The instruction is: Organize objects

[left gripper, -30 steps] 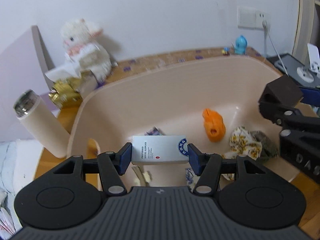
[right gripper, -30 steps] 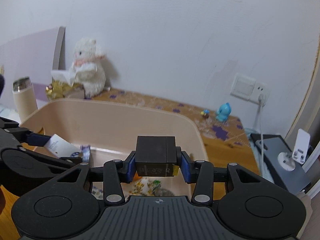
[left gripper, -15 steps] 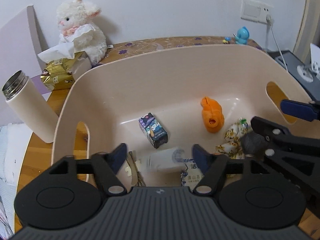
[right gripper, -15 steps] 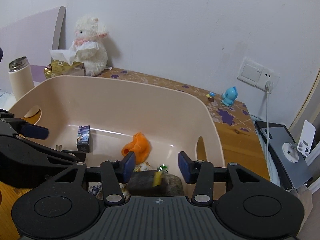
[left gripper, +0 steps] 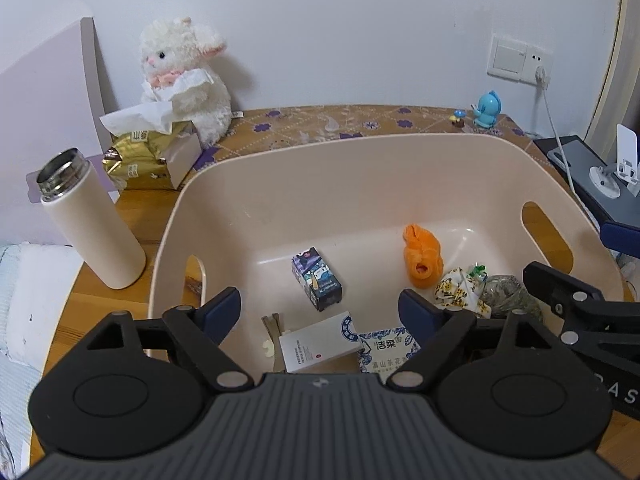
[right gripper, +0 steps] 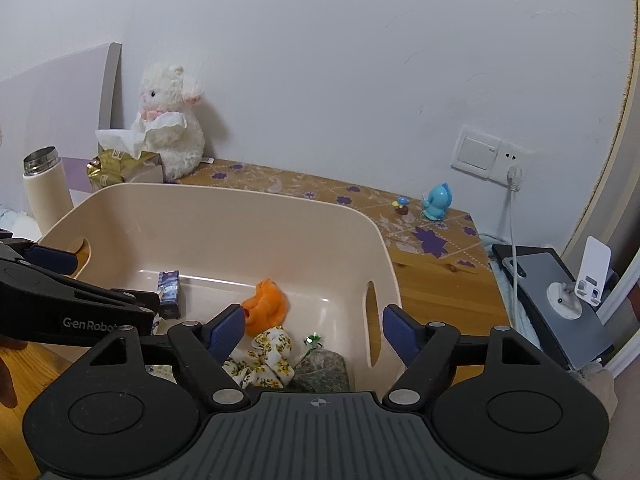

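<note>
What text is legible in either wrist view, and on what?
"GenRobot", cut off at the end: left gripper arm, seen from the right wrist.
"洁柔": blue-patterned tissue pack in the beige bin.
"A S": fragment on the right gripper body.
White box: round blue seal and small print, unreadable.
Dark carton and gold pack: print too blurred.

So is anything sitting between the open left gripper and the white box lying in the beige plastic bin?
Nothing visible does. The left gripper hangs open directly above the white rectangular box on the floor of the beige plastic bin; the small dark printed carton stands farther back, clear of that gap.
</note>
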### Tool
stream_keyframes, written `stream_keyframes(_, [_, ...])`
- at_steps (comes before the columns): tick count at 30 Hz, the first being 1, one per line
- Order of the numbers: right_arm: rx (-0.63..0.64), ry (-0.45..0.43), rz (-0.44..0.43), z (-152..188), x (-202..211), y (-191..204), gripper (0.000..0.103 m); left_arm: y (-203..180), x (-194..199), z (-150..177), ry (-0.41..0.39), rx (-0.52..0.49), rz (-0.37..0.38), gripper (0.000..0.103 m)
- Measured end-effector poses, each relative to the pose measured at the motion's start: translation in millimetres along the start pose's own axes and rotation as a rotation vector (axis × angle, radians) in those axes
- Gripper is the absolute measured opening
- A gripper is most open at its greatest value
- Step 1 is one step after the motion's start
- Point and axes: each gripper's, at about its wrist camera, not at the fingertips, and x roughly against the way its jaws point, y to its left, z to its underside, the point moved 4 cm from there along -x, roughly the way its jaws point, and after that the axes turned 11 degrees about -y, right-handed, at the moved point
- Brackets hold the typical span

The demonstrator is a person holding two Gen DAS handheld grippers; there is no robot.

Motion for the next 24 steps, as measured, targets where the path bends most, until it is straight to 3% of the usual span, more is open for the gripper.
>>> stream_keyframes(12, [-0.043, -0.043, 0.017, -4, 36, -5, 0.078, 7, 55, -4, -0.123, 0.01, -0.014, 0.087])
stream_keyframes(24, [-0.076, -0.124, 0.025, -2, 102, -5, 0.084, 22, 135, 15, -0.223, 0.04, -0.028, 0.091])
